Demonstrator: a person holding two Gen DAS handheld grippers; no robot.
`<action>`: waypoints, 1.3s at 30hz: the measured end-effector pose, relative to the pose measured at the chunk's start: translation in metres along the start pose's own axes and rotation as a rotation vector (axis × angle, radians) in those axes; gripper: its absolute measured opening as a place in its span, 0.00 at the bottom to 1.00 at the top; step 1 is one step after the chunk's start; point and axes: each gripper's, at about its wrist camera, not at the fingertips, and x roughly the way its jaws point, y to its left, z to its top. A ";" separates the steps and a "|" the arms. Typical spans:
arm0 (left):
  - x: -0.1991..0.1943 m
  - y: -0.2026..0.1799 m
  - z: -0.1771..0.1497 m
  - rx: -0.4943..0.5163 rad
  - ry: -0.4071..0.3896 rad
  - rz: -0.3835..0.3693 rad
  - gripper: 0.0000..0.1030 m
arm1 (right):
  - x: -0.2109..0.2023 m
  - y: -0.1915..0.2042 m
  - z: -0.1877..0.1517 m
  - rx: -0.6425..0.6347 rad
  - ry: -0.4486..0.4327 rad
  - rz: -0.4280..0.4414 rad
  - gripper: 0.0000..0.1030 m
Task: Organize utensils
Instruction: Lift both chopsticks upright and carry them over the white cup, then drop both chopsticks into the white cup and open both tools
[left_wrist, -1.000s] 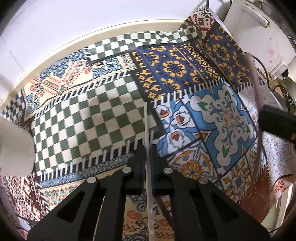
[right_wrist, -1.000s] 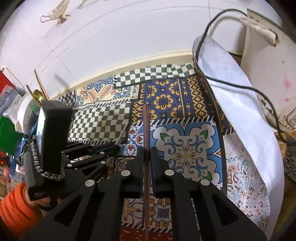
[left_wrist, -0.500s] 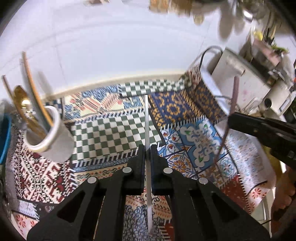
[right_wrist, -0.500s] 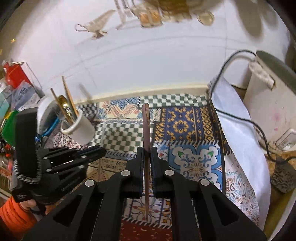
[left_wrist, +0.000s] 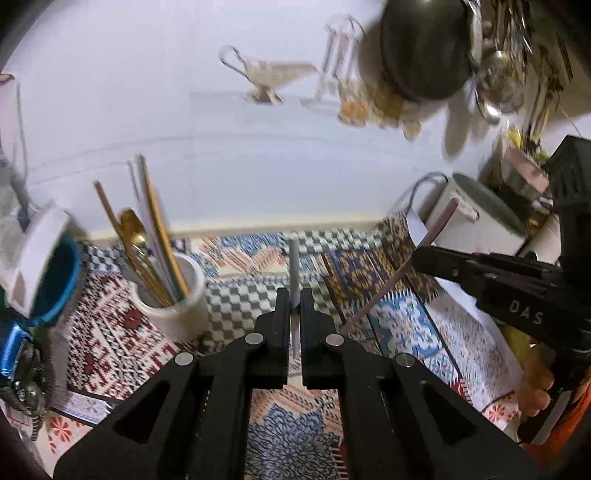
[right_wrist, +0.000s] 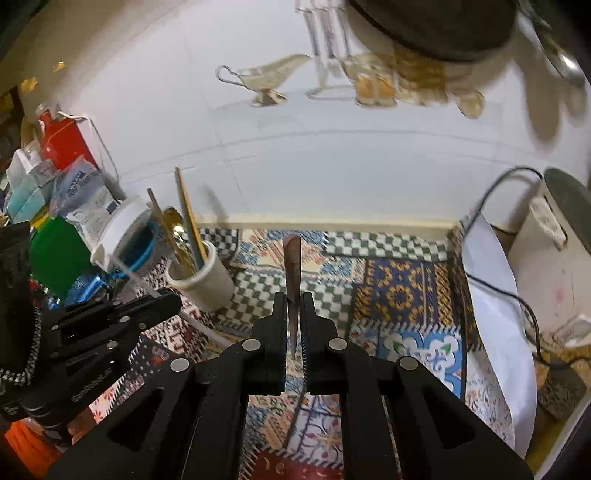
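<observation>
Clamping: left gripper (left_wrist: 294, 295) on white stick (left_wrist: 293, 266) | right gripper (right_wrist: 293, 299) on brown, perhaps wooden, stick (right_wrist: 292, 266)

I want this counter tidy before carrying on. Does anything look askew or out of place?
Yes. The patterned cloth rides up at its right edge, showing its white underside beside the white appliance, with a black cable lying across the fold. The utensils in the white cup just lean normally.

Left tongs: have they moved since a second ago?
Yes. The left tongs rose and tilted up: the white utensil cup and the wall now fill a view that earlier showed only the patterned cloth.
</observation>
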 end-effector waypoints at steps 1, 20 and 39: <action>-0.003 0.003 0.003 -0.006 -0.013 0.008 0.03 | 0.000 0.004 0.005 -0.008 -0.008 0.005 0.06; -0.060 0.066 0.067 -0.104 -0.216 0.157 0.03 | 0.006 0.078 0.087 -0.147 -0.157 0.162 0.06; 0.008 0.120 0.055 -0.181 -0.078 0.258 0.03 | 0.106 0.121 0.074 -0.240 0.048 0.206 0.06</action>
